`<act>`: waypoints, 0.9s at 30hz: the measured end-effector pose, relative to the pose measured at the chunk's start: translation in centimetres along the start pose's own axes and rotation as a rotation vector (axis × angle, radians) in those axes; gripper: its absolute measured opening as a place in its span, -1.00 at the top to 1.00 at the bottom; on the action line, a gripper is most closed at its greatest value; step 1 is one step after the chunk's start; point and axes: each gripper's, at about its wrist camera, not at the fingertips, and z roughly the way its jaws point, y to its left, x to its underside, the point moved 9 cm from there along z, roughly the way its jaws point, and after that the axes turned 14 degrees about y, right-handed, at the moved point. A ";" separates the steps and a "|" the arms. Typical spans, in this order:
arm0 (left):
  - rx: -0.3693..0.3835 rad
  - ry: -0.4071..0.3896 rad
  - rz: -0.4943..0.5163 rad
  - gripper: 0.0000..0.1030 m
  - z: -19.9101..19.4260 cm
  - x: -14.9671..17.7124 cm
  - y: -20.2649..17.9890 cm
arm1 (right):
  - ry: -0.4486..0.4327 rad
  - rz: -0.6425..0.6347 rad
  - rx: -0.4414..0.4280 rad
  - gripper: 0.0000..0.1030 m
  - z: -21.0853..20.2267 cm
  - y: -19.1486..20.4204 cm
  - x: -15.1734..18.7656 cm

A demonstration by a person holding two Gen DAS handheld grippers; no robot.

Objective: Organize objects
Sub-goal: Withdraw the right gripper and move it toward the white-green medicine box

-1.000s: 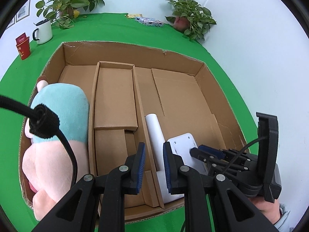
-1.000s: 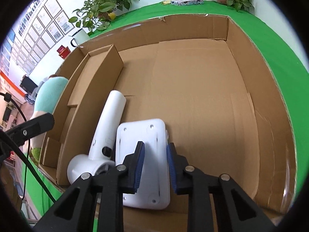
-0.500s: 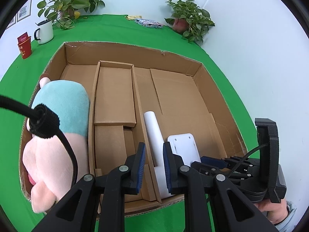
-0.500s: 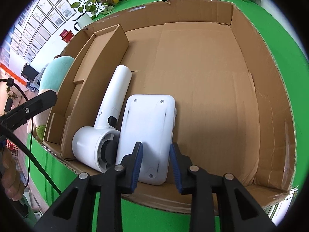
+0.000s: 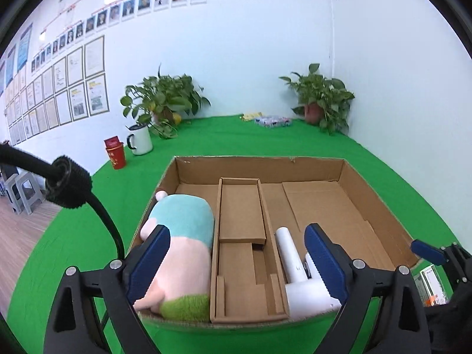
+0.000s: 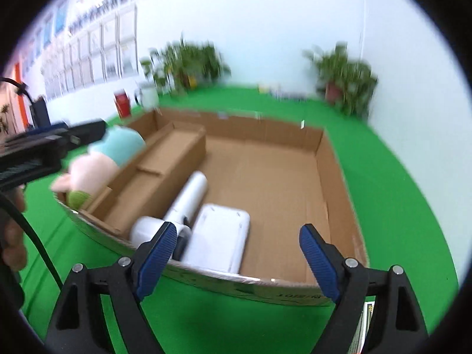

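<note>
The shallow cardboard box (image 5: 380, 203) lies on a green cloth (image 5: 265, 138). In its left compartment, against the left wall, lies a plush toy (image 5: 180, 244) of soft teal, pink and green fabric. A folded cardboard insert (image 5: 242, 236) fills the middle. Just right of it, at the near edge, a smooth white hair dryer (image 6: 188, 197) touches a flat white rounded-corner device (image 6: 218, 236). The left gripper (image 5: 236, 262) and right gripper (image 6: 233, 255) hover above the near edge, tilted downward; both have just been opening, jaws wide apart and nothing between their ribbed blue pads. Print on the box's near rim is blurred.
</note>
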 end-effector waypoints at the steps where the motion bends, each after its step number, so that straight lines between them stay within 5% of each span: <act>1: -0.010 -0.015 0.004 -0.80 -0.6 0.5 -0.1 | -0.031 -0.003 0.014 -0.65 -0.6 0.1 0.3; 10: -0.059 -0.065 0.039 -0.80 -4.5 4.6 -1.8 | 0.024 0.045 0.082 -0.65 -1.6 0.1 3.3; 23: -0.064 -0.077 0.019 -0.72 -7.9 7.4 -2.1 | -0.025 0.054 -0.004 -0.65 -4.1 0.5 4.1; 27: -0.068 -0.035 0.037 0.12 -7.1 7.5 -2.1 | -0.033 0.039 0.019 -0.65 -4.6 0.7 4.3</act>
